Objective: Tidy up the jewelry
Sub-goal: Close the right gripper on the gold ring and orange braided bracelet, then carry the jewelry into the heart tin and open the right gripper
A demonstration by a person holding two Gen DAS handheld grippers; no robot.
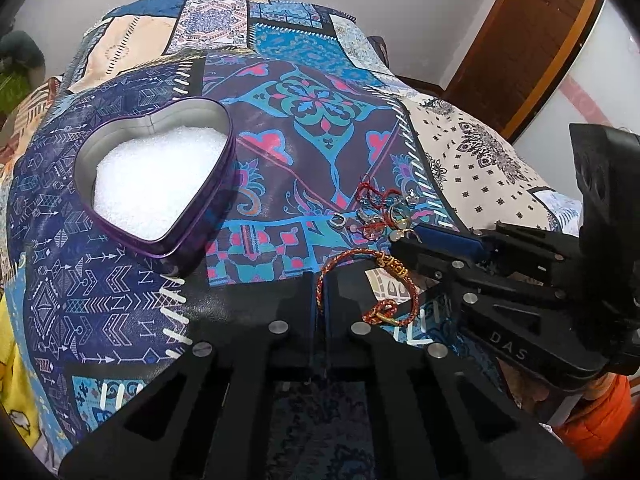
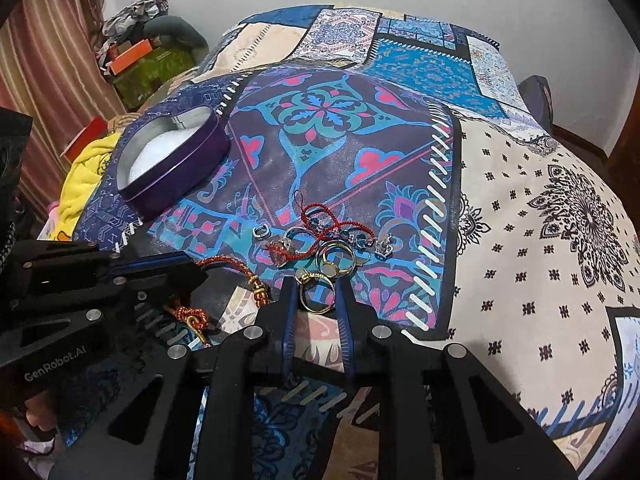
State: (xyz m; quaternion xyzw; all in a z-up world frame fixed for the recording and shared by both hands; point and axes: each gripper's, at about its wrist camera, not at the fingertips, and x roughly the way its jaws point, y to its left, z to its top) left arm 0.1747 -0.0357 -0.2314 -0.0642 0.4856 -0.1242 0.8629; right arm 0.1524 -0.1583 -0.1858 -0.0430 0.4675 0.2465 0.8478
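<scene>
- The jewelry lies in a loose pile (image 2: 320, 240) on the patchwork bedspread (image 2: 520, 220), lower centre of the right wrist view: a thin red cord, several silver rings, blue-stoned pieces and gold rings, some touching or overlapping.
- In the left wrist view the same pile (image 1: 380, 216) sits right of centre, just beyond the tip of the other gripper.
- A gold ring (image 2: 318, 295) lies at the near edge of the pile, between the two fingers of the right gripper (image 2: 318, 292). The fingers are spread and stand either side of the ring; whether they touch it cannot be told.
- A red-and-gold braided bracelet (image 1: 368, 284) with a gold clasp and a knot lies nearer the cameras, left of the pile in the right wrist view (image 2: 224, 284).
- The left gripper (image 1: 319, 284) has its fingers pressed together on the left arc of the braided bracelet, pinching the cord at lower centre of its own view. The rest of the loop curves off to the right.
- A purple heart-shaped tin (image 1: 160, 184), lid off, stands on the bedspread at middle left of the left wrist view, well apart from the pile. White foam lines its inside.
- From the right wrist view the tin (image 2: 176, 164) is at upper left.
- Folded cloth and boxes (image 2: 136, 52) lie beyond the bed, upper left.
</scene>
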